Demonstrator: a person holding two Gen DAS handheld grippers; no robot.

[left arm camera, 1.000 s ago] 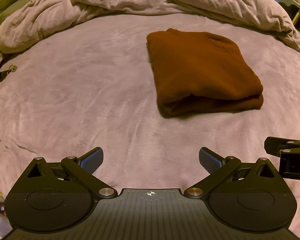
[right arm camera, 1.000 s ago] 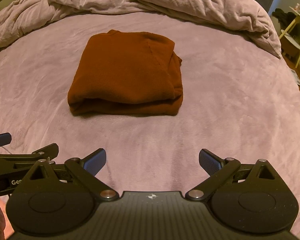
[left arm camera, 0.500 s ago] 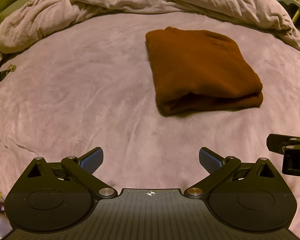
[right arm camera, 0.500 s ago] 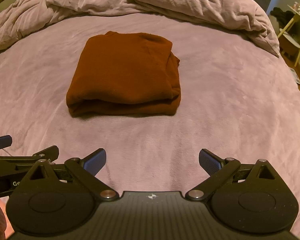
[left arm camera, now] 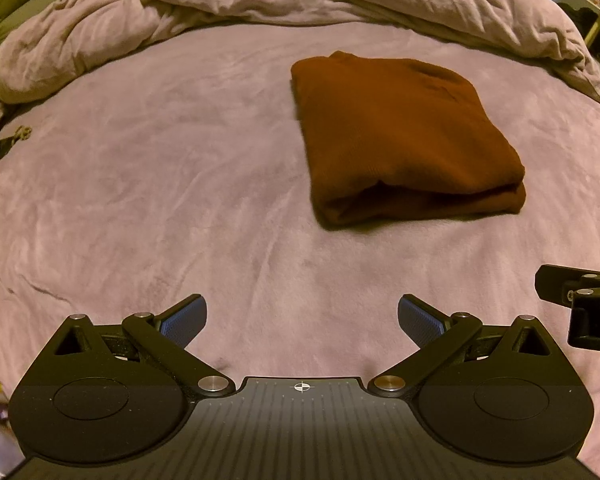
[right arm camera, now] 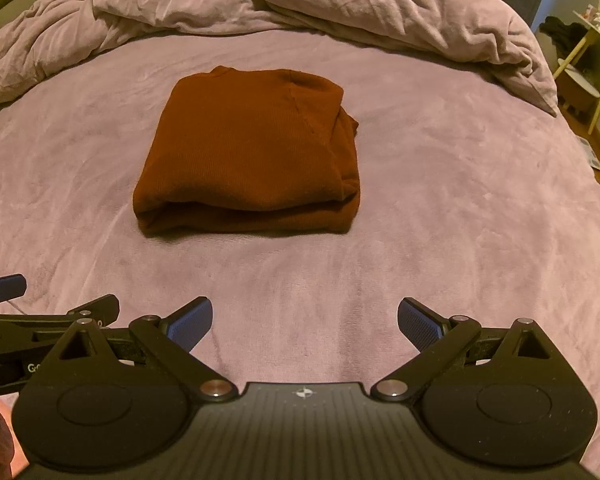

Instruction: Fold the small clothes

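The bed (left arm camera: 140,184) is soft, so any press near the garment (right arm camera: 248,156) could ripple the cover and loosen its layers. The folded garment lies well ahead of both sets of jaws, untouched. Its open front edge could spring apart if snagged. The left gripper (left arm camera: 302,320) and right gripper (right arm camera: 305,322) stand spread, empty. The garment's far side and underside are hidden.

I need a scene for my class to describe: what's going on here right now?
A person holds a two-finger gripper in each hand over a bed with a purple blanket. A rust-brown garment lies folded into a neat rectangle on it. The left gripper and right gripper are both open, empty and short of the garment. A rumpled duvet lies behind.
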